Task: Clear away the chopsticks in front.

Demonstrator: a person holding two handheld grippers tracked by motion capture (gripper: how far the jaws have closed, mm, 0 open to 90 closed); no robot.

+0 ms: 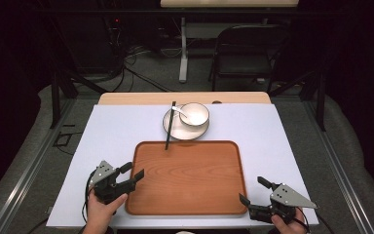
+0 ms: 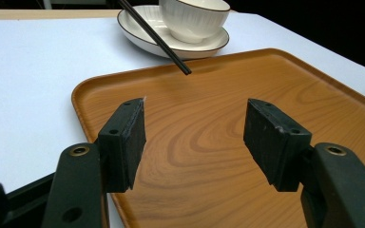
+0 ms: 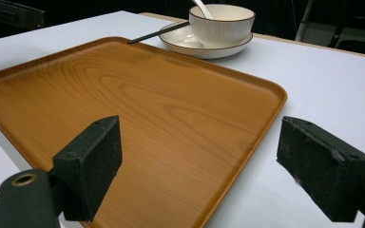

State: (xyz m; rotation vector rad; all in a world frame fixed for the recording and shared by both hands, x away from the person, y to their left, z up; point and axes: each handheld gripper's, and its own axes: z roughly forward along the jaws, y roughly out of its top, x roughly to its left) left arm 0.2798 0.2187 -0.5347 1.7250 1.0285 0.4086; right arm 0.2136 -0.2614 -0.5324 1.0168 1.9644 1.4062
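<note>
Tray (image 1: 187,178) first: it lies flat on the white table (image 1: 97,131), bare wood grain with rounded corners and a low raised rim, its long axis running across the table between the two hands. At its left near corner the left gripper (image 1: 131,171) hangs just over the rim, jaws spread wide and holding nothing. Straight ahead and well apart from both grippers, past the tray's far edge, a white plate (image 1: 171,127) carries a ribbed bowl (image 1: 195,115) with a spoon (image 1: 179,111) in it, and dark chopsticks (image 1: 170,126) lean off the plate so their tips overhang the tray's far rim. At the right near corner the right gripper (image 1: 253,191) sits wide and empty too, about as near the tray as the left.
</note>
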